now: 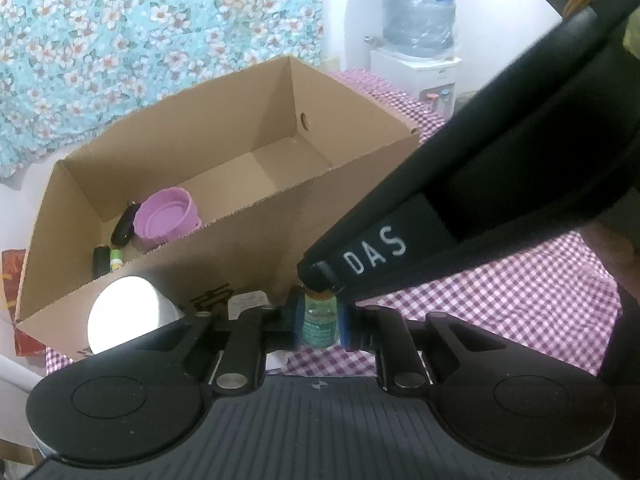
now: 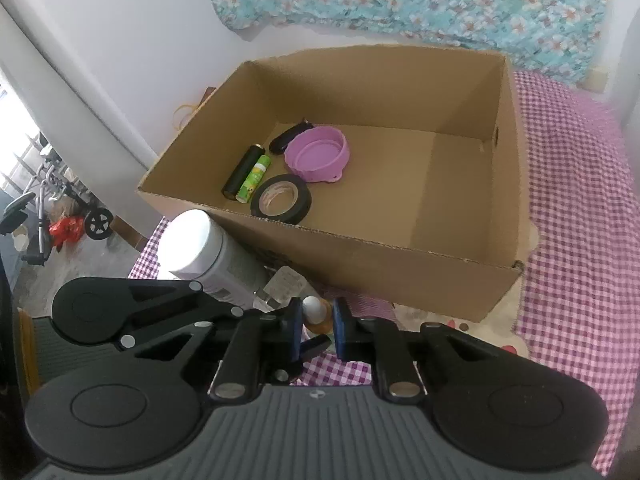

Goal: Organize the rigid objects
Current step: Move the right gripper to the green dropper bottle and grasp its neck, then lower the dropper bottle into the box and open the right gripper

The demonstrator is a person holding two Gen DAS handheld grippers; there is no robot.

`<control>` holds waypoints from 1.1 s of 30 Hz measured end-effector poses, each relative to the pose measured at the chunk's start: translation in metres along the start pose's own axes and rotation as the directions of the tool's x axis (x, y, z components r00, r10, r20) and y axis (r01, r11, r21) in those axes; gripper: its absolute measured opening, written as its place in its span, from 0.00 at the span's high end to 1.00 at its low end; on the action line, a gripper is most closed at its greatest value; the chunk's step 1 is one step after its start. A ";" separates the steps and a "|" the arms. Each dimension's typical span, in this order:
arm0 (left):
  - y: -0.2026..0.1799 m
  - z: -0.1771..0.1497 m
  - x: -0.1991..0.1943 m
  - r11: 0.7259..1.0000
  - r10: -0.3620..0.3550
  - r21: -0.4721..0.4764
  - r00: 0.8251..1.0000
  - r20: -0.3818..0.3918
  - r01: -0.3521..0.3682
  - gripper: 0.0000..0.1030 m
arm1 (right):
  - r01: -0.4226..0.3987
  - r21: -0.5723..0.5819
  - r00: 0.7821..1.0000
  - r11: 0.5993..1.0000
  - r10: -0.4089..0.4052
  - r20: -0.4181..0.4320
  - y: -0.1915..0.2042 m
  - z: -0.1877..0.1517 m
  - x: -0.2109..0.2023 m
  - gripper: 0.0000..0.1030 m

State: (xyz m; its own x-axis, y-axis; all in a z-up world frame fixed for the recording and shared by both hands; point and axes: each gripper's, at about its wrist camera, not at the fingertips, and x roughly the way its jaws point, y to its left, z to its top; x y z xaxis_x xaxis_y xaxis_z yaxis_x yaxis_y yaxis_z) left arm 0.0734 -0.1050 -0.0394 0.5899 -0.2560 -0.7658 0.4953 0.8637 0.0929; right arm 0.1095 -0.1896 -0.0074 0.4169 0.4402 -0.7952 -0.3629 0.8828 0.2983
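Note:
A small bottle [image 1: 319,326] with a green label stands on the checked cloth in front of a cardboard box [image 1: 248,240]. My left gripper [image 1: 319,316] is shut on its body, one blue pad on each side. My right gripper [image 2: 317,322] comes in from the upper right in the left wrist view, and its pads press on the bottle's white cap [image 2: 314,307]. The box holds a purple bowl [image 2: 318,152], a black tape roll [image 2: 281,199], a black cylinder [image 2: 244,171], a green tube [image 2: 254,178] and a dark oblong thing [image 2: 285,136].
A white-lidded canister [image 2: 192,244] lies on its side left of the bottle, against the box's near wall. A paper tag [image 2: 286,284] lies beside it. The purple checked cloth [image 2: 580,240] covers the table. A water dispenser [image 1: 420,20] stands behind, and a floral curtain hangs on the wall.

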 end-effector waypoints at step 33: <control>0.103 0.155 -0.011 0.990 -0.019 -0.137 0.999 -0.040 0.014 0.87 | -0.021 -0.036 0.997 0.999 0.024 0.072 -0.013 0.145 -0.009 0.91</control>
State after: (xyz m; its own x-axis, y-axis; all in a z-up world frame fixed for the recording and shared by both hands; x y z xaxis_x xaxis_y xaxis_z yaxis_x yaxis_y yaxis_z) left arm 0.2171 -0.0810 0.0772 0.5545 -0.2550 -0.7922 0.4111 0.9116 -0.0057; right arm 0.2314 -0.1807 0.0722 0.4674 0.4718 -0.7476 -0.4014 0.8667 0.2960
